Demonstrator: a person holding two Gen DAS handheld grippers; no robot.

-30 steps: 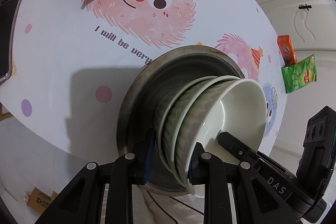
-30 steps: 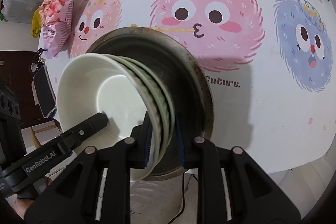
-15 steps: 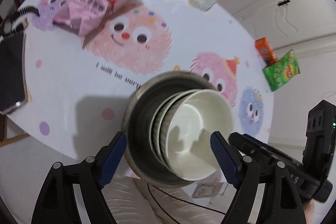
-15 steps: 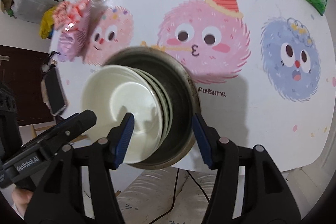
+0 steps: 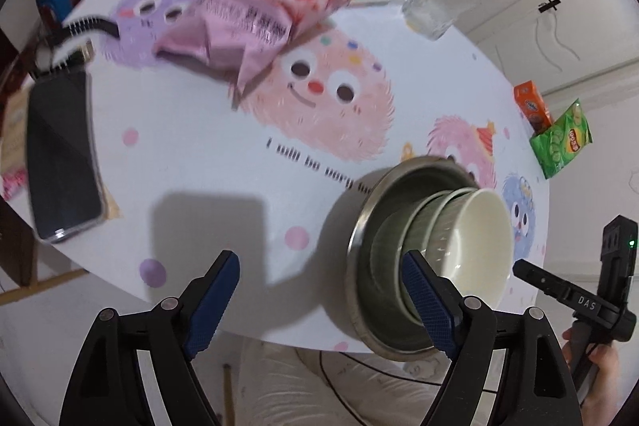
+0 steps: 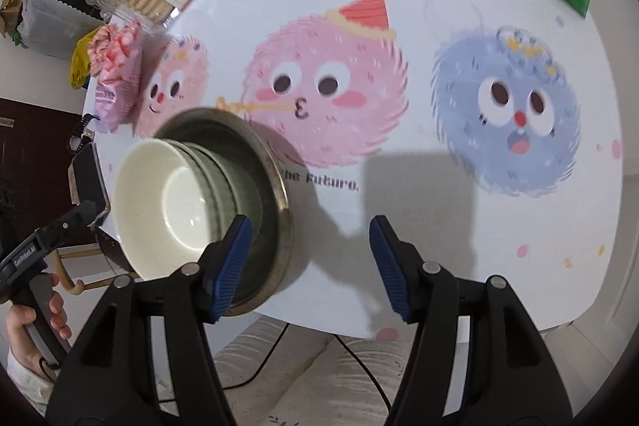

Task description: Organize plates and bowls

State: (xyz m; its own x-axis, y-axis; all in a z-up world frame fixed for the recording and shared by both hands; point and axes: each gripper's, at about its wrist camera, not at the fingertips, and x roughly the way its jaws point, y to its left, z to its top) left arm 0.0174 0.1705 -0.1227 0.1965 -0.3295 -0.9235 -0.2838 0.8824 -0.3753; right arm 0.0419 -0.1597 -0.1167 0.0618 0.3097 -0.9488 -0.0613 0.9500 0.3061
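The stacking step looks finished, and both tools are clear of the dishes. The left hand-held gripper [image 5: 319,300] has its blue pads spread wide with nothing between them. The right hand-held gripper [image 6: 309,268] is opening too, with only bare cloth showing in its gap.

Everything gathers around the round, dull steel basin [image 6: 275,186], which stands near the front edge of the desk [image 6: 459,226], a round top under a white cloth printed with fluffy cartoon faces. Inside the basin sits a nest of grey-green ribbed ceramic bowls [image 5: 429,222], and on top of them a glossy cream-white ceramic bowl [image 6: 159,198]. The stack leans: the white bowl tips out over the basin's rim on the side nearest the desk edge, so it may not be settled.

If more is needed, I'd judge the next move to be a gentle nudge to seat that top bowl level, or a search for dishes still loose. None show beyond the basin, only a pink snack bag [image 5: 255,14] and a dark phone [image 5: 60,154] well away from it.
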